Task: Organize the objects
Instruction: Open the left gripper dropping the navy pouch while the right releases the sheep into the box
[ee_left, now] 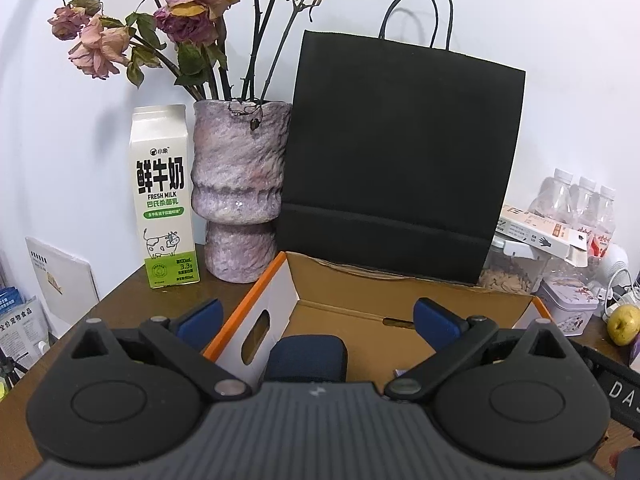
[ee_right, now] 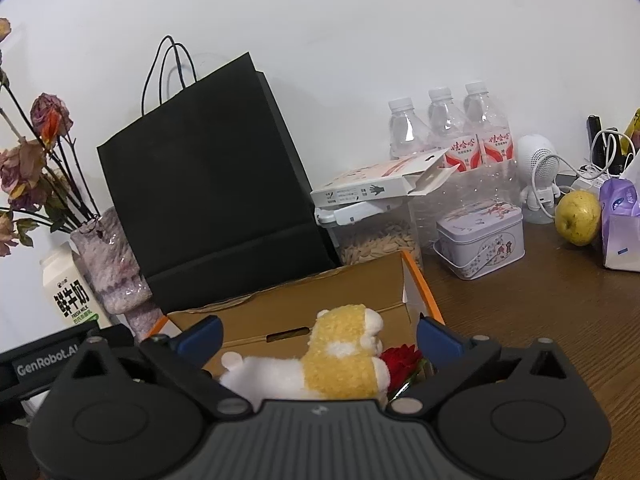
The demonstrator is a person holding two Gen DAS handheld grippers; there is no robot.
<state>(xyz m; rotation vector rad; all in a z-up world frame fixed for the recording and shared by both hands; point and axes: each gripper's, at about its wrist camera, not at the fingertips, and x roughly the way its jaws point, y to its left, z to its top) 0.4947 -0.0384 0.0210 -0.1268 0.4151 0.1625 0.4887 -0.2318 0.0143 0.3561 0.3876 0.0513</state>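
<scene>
Right wrist view: the right tool (ee_right: 318, 334) hangs spread over the plush toy (ee_right: 340, 360), which lies loose in the cardboard box (ee_right: 304, 300) at six o'clock. The left tool (ee_left: 318, 316) gapes too, empty. Drop-off looks finished; next, choose another stray item.

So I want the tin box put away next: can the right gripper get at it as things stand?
Probably yes. The right gripper is open and holds nothing, and the tin box sits ahead to its right on bare table, nothing stacked on it. Only the cardboard box corner lies near that path.
</scene>
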